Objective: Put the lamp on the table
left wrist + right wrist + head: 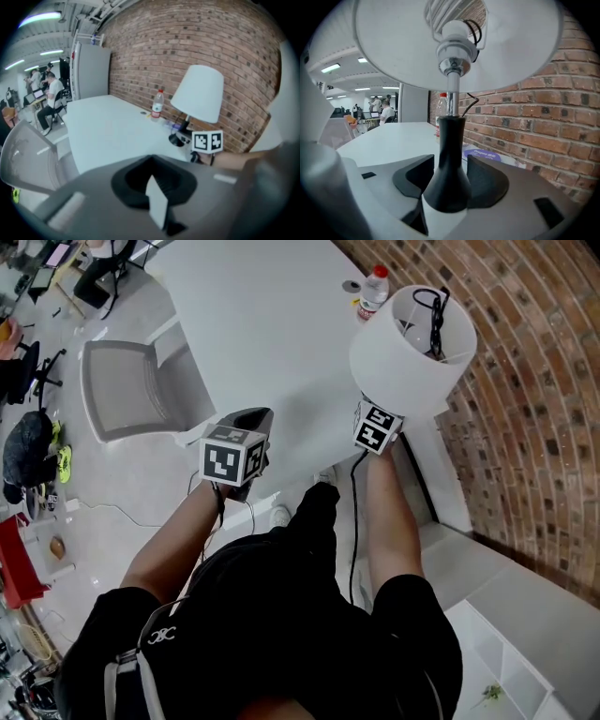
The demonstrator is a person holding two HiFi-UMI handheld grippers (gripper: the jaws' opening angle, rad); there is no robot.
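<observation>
The fingers [487, 180] of the right gripper [450, 158] are spread, one at nine o'clock and one at three o'clock of the black stem of the lamp [451, 131]. A sliver of gap shows on either side of the thin part, so I read the grip as let go, though the stem sits right between them. The left gripper [151, 161] has its fingers pressed together on nothing and hangs at about eight o'clock of the lamp, off the near edge of the tabletop [262, 324]. The lamp looks set down at the tabletop's far side, close along the brick wall [525, 381], with a bottle [373, 292] at eleven o'clock of its white shade [408, 357]. From here I'd say the job is all but done and only the release is left. To finish well, draw the right gripper straight back toward six o'clock and keep it level. That way neither finger drags the flared foot and the shade overhead isn't nudged. The left gripper should keep clear.
</observation>
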